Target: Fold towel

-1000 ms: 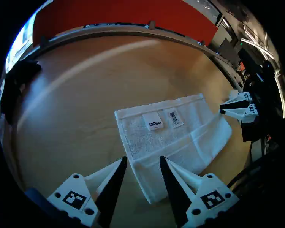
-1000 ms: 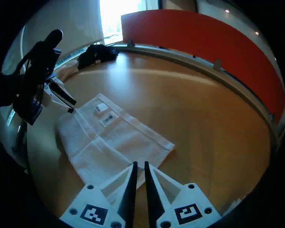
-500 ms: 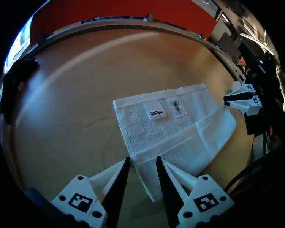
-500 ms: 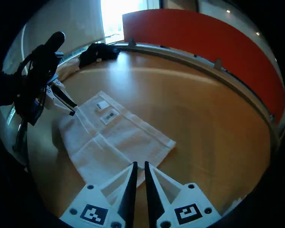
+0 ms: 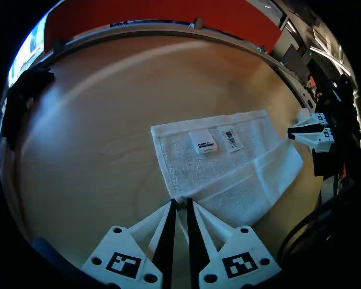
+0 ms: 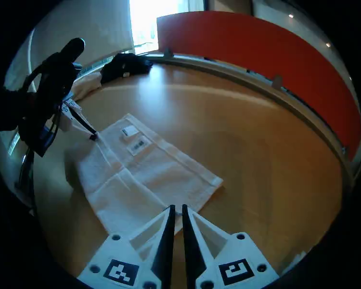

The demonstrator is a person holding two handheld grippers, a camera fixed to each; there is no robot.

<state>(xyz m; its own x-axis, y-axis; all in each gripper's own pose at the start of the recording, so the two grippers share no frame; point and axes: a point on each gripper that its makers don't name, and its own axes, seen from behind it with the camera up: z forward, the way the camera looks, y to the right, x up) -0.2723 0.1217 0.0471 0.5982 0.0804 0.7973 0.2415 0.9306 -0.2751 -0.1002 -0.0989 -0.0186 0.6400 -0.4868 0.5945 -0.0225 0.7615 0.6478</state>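
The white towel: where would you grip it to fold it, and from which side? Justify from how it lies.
Grip the towel at a corner of its near hem, coming in low from that side. It lies flat, so only thin free edges offer a pinch; the left gripper is closed there.

Left gripper view: low, very close, looks over the towel (image 5: 224, 164) to the red wall (image 5: 156, 12).
Right gripper view: close at another towel edge, maybe a bit higher.
Shared: towel, table (image 5: 94, 120), red wall.

Wooden surface (image 6: 257, 144), light-streaked. Red panel (image 6: 257, 53) stands behind it. Dark bundle (image 6: 125, 65) lies near bright window (image 6: 151, 19).
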